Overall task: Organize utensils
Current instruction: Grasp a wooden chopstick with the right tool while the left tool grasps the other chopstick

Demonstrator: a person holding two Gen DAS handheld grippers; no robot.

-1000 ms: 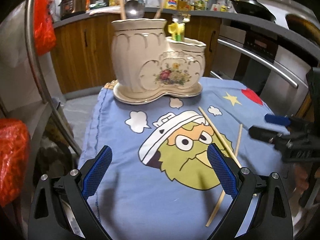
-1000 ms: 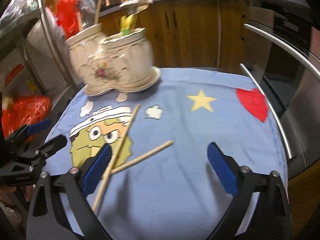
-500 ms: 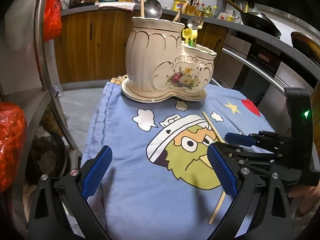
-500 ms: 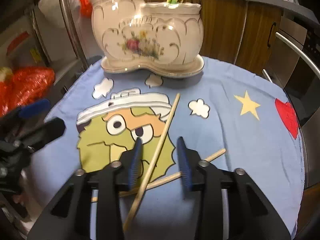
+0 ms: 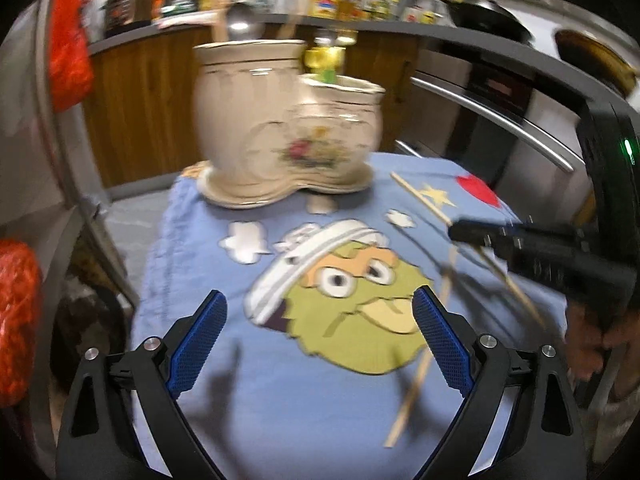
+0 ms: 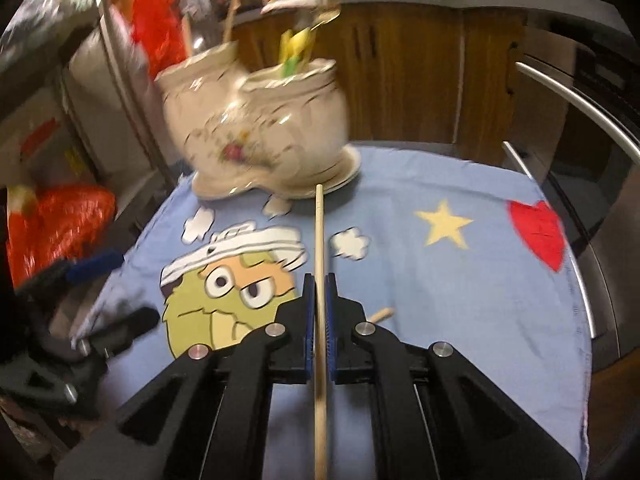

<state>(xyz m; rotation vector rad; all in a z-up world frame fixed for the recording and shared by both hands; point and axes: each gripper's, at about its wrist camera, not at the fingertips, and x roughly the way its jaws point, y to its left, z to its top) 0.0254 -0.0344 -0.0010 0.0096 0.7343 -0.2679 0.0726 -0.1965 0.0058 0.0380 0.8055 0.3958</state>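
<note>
My right gripper (image 6: 319, 284) is shut on a wooden chopstick (image 6: 319, 236), which sticks out forward toward the cream two-part ceramic utensil holder (image 6: 264, 136). In the left wrist view the same gripper (image 5: 460, 232) holds that chopstick (image 5: 420, 198) lifted off the cloth at the right. A second chopstick (image 5: 424, 364) lies on the blue cartoon cloth (image 5: 280, 400); only its tip (image 6: 382, 314) shows in the right wrist view. My left gripper (image 5: 320, 344) hovers open over the cloth's near side, nothing between its fingers. The holder (image 5: 280, 128) carries a ladle and yellow-handled utensils.
The cloth covers a small table with wooden kitchen cabinets (image 5: 148, 96) behind it. An oven with a steel handle (image 5: 492, 116) is at the right. Red plastic bags (image 5: 16, 320) hang at the left beside a metal rail (image 5: 68, 148).
My right gripper closed on the long chopstick and raised it off the cloth, pointing at the holder. The other chopstick stayed lying there. My left gripper stayed open.
</note>
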